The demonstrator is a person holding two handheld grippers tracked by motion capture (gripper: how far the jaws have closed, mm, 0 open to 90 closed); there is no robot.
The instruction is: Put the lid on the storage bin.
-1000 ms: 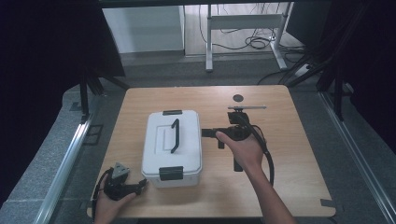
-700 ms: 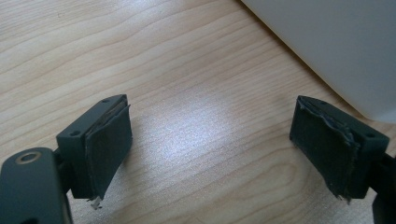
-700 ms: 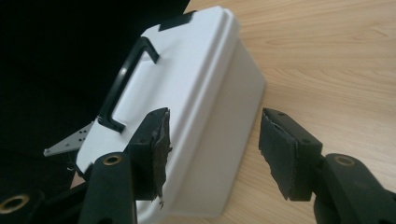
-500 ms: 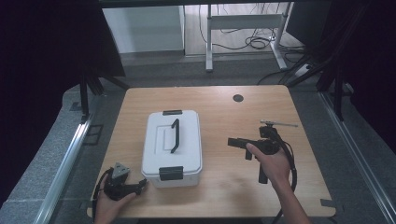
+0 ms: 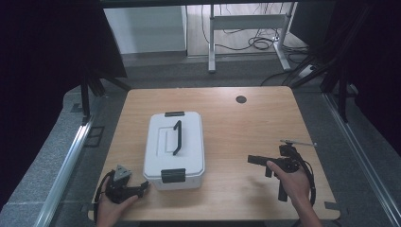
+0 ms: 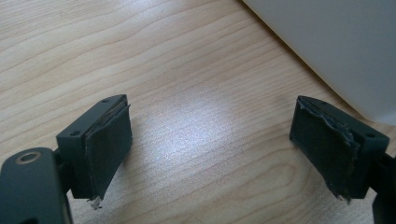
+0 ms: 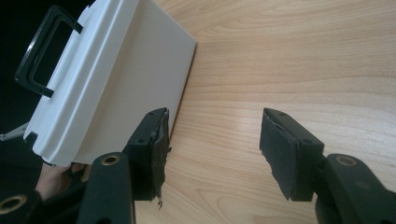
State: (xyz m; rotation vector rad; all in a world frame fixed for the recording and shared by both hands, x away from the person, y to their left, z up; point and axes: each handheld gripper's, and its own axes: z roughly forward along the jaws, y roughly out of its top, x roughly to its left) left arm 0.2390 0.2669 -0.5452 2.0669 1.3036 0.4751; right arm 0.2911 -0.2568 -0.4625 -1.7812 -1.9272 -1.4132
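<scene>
Landmark: white lidded box (image 5: 175, 149), standing closed on the wooden surface (image 5: 246, 123), left of the surface's centre. Its black carry handle (image 5: 177, 137) lies flat along the lid. One black latch (image 5: 174, 175) sits on the near end of the box and a second latch (image 5: 174, 114) on the far end.

Left tool (image 5: 142, 188): positioned just beside the near left corner of the box, held by the left hand (image 5: 113, 208) at the near edge of the surface. In the left gripper view, its jaws stand wide apart over bare wood with nothing between them; the white wall of the box (image 6: 327, 42) lies beyond the right-hand jaw.

Right tool (image 5: 255, 160): positioned well to the right of the box, pointing toward it, held by the right hand (image 5: 294, 183). In the right gripper view, its jaws are spread apart and empty, with the box (image 7: 112, 79) ahead and apart from them.

Small dark round disc (image 5: 241, 99): set in the surface beyond the box, toward the far right.
</scene>
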